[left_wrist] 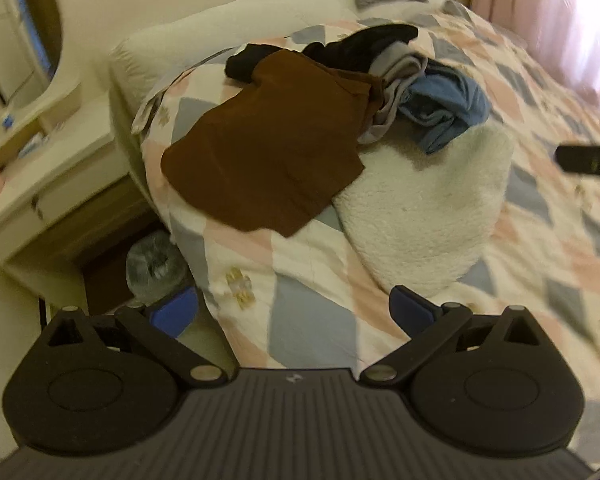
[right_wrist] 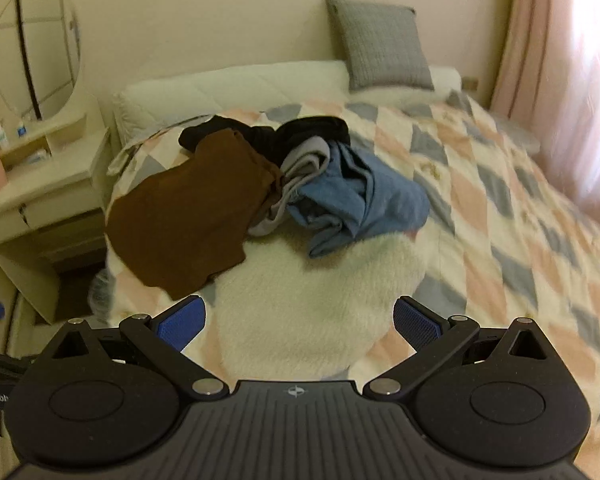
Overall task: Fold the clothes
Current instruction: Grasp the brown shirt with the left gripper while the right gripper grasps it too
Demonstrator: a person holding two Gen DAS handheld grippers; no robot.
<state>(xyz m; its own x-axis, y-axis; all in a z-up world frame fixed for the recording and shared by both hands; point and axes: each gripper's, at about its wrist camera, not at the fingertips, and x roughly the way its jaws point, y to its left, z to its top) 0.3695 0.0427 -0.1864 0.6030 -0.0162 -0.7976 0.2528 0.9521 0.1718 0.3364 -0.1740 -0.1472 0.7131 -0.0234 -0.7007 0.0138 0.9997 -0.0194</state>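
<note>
1. Bed with the patchwork quilt (right_wrist: 499,208) fills most of both views; pink, grey-blue and white diamonds, headboard end against the wall
2. Pink curtain (right_wrist: 559,80) hangs along the far right side of the bed, bright light through it
3. White dressing table (right_wrist: 40,200) stands left of the bed, oval mirror (right_wrist: 36,48) on top, small bottles and a pink cup on its shelf
4. Fluffy white rug (right_wrist: 319,300) lies on the quilt, right in front of your right gripper (right_wrist: 300,320), touching the clothes pile at its far edge
5. Brown garment (left_wrist: 268,148) is spread fairly flat on the quilt, left of the rug, one corner overlapping it
6. Grey cushion (right_wrist: 379,44) leans upright at the headboard
7. Blue garment (right_wrist: 363,200) is crumpled on the right of the pile, resting partly on the rug
8. Black garment (right_wrist: 284,136) is bunched behind the brown one; grey garment (right_wrist: 300,164) is wedged between brown and blue
9. Your left gripper (left_wrist: 296,312) hangs above the quilt's near edge, jaws spread wide, nothing between them
10. Your right gripper is also spread wide, holding nothing; blue pads (right_wrist: 415,324) clear of the rug
</note>
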